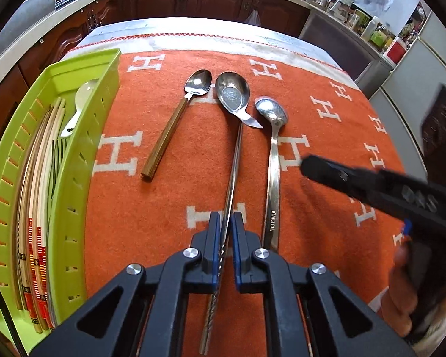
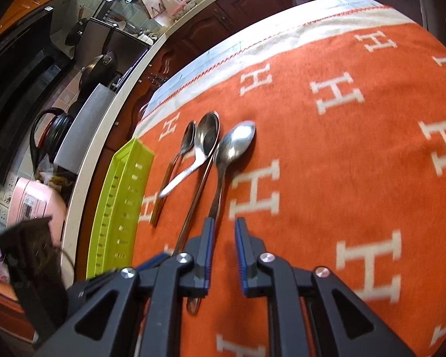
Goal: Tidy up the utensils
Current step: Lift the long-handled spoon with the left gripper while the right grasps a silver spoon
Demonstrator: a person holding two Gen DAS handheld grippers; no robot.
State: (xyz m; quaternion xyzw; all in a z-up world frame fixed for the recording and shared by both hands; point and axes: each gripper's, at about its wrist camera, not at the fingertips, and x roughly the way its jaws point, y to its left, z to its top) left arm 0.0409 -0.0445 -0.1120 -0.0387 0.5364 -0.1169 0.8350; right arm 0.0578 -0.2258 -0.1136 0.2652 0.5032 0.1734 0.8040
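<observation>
Tray: your green tray [image 1: 83, 154] at the cloth's left edge already holds chopsticks [image 1: 35, 238], a white spoon [image 1: 78, 104] and what looks like a dark fork

Cloth: the orange cloth [image 1: 163, 208] carries four pieces you have yet to sort: wooden-handled spoon [image 1: 175, 119], short metal spoon [image 1: 233, 95], long steel spoon [image 1: 273, 154], metal chopstick [image 1: 233, 178]

Left gripper [image 1: 226, 223]: you have it clamped on the metal chopstick

Right gripper [image 2: 224, 226]: narrowly parted, holding nothing, near the long steel spoon's handle

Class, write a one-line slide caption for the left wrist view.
Left gripper shut on a metal chopstick among three spoons on the orange cloth, green tray alongside.
</observation>
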